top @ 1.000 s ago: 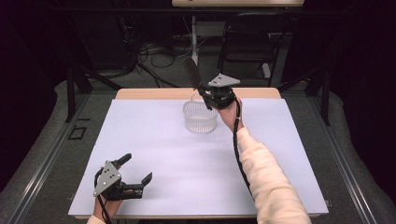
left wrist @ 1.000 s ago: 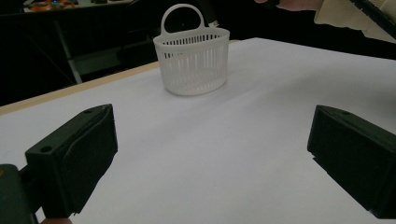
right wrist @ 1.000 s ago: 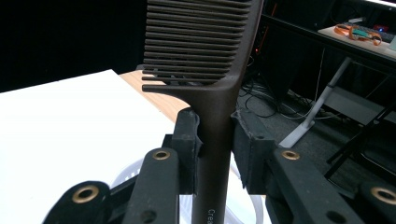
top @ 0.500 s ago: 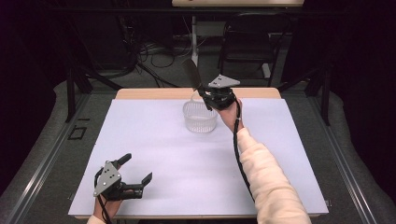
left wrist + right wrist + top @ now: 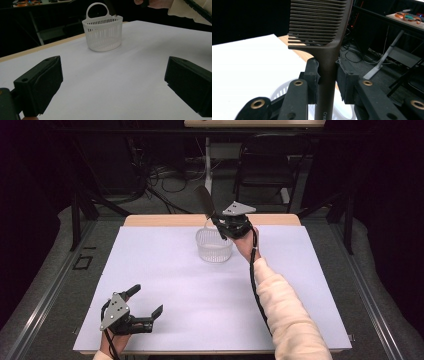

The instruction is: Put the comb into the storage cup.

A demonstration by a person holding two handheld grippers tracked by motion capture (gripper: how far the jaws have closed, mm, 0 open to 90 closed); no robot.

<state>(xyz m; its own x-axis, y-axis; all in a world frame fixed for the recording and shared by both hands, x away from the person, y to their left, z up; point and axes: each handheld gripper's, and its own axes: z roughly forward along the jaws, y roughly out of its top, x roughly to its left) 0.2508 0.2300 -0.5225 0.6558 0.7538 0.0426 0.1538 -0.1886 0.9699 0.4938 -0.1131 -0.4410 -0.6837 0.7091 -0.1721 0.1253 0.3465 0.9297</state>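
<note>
Directly above the white basket [image 5: 214,245] at the worktop's far edge, a dark comb [image 5: 322,32] is clamped upright by its handle in the right gripper's [image 5: 220,226] jaws, while the left gripper [image 5: 147,311], well apart at the near edge, is held with jaws spread and empty.

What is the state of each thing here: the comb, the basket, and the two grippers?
Comb: held upright by its handle, above the basket, teeth end up.
Basket: upright on the table, handle up; nothing can be seen inside it.
Right gripper: shut on the comb.
Left gripper: open, holding nothing, near the front edge of the table.
</note>
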